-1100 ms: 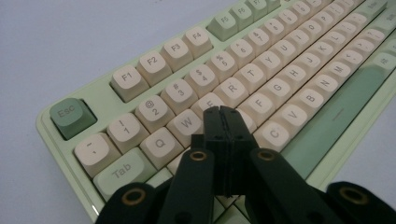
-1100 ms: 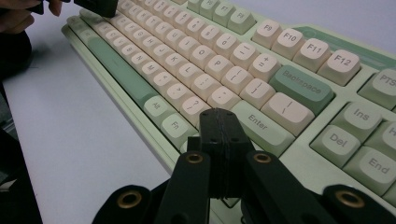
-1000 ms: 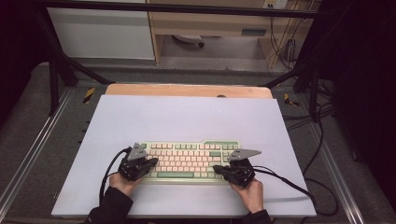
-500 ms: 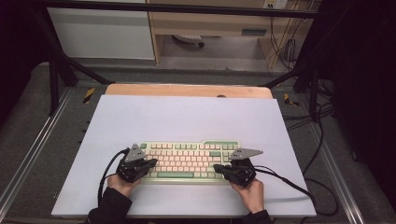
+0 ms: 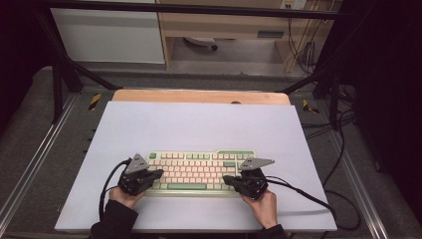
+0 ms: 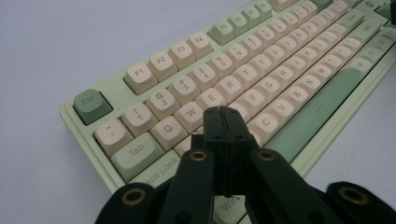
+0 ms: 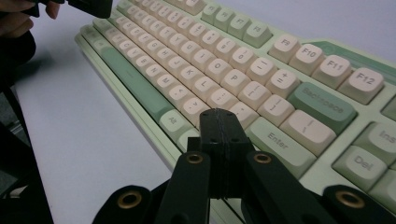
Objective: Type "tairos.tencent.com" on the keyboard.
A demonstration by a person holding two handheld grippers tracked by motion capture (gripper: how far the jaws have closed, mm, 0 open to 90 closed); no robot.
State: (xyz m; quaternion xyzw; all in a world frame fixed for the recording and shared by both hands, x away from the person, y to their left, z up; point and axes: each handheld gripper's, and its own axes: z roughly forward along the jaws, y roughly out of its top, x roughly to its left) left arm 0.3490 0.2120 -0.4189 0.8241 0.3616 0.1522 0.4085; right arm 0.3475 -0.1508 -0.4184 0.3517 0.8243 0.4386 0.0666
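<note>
A pale green keyboard with cream and green keys lies on the white mat near the front. My left gripper hovers over its left end, jaws pressed together with nothing between them; in the left gripper view its tip sits above the keys near the A and S rows of the keyboard. My right gripper is at the keyboard's right end, also shut and empty; its tip hangs over the lower right keys of the keyboard, near Enter.
The white mat covers a wooden table top. Black cables trail right from the right gripper and loop off the left one. Metal frame rails run along both sides. The other hand shows at the right gripper view's top left.
</note>
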